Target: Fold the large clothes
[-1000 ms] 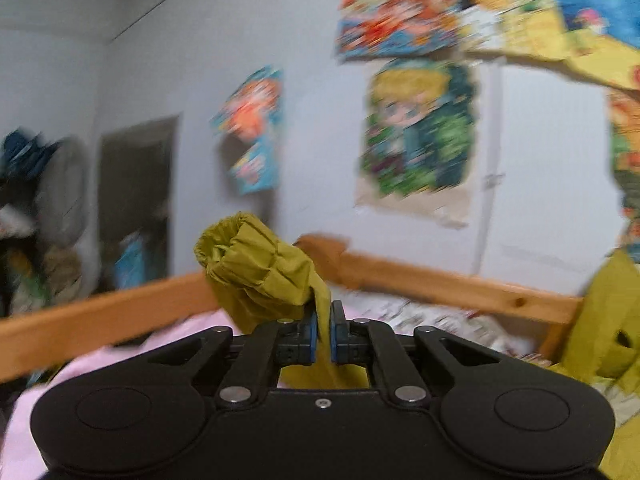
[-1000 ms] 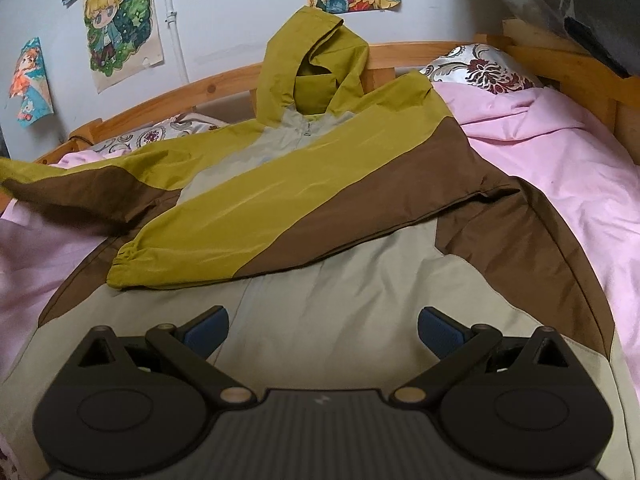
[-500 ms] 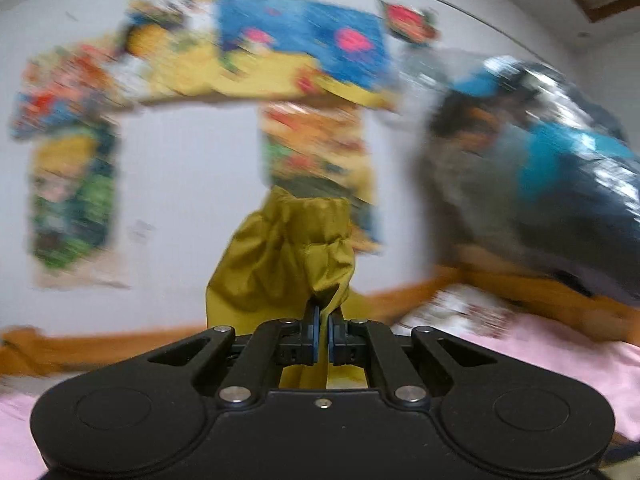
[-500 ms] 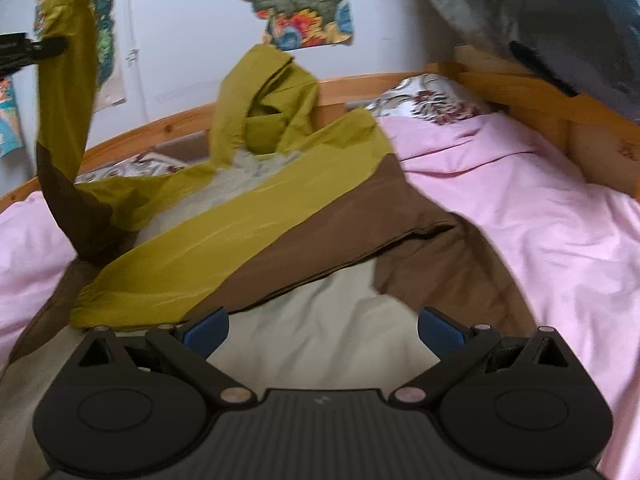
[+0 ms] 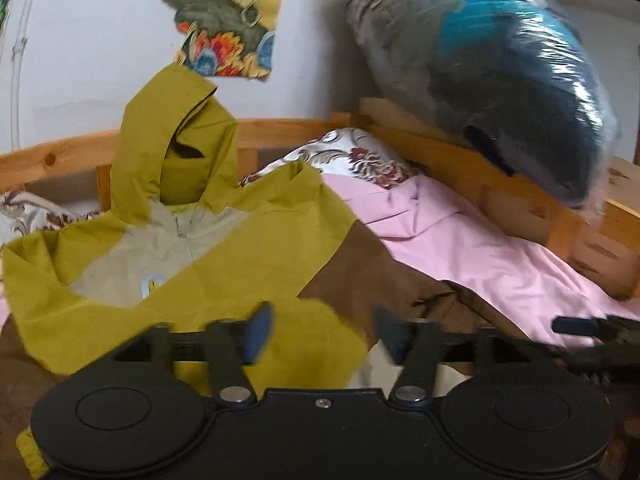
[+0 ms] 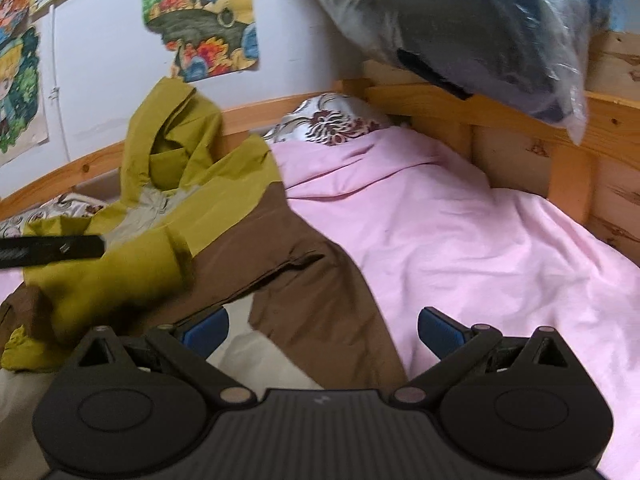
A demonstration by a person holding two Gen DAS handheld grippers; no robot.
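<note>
I see a bed with a pink sheet (image 6: 460, 240) and a wooden frame (image 6: 500, 108) around it. A flowery pillow (image 6: 332, 120) lies at the far end, by the white wall. Bright posters (image 6: 200, 20) hang on that wall. A big bag wrapped in shiny plastic (image 5: 500, 80) sits up on the wooden rail in the corner.

The jacket (image 5: 240, 248) lies spread on the bed. It is yellow-green, brown and pale grey. Its hood (image 5: 176, 136) leans up against the wooden rail. One yellow-green sleeve (image 5: 304, 344) is folded over the front of the jacket, and its end lies just under my left gripper.

My left gripper (image 5: 320, 332) points down a bit, over the middle of the jacket. Its jaws are opening, and its blue pads (image 5: 258, 330) look blurry. The sleeve lies below and between them, but the pads do not press on it, so it is let go.

My right gripper (image 6: 322, 330) also points down a bit, over the brown side of the jacket, near the pink sheet. Its jaws stand wide apart and hold nothing. The brown cloth and a pale grey patch lie under them. I cannot tell if the pads touch the cloth. In the right view, the dark tip of my left gripper pokes in over the yellow-green sleeve.
</note>
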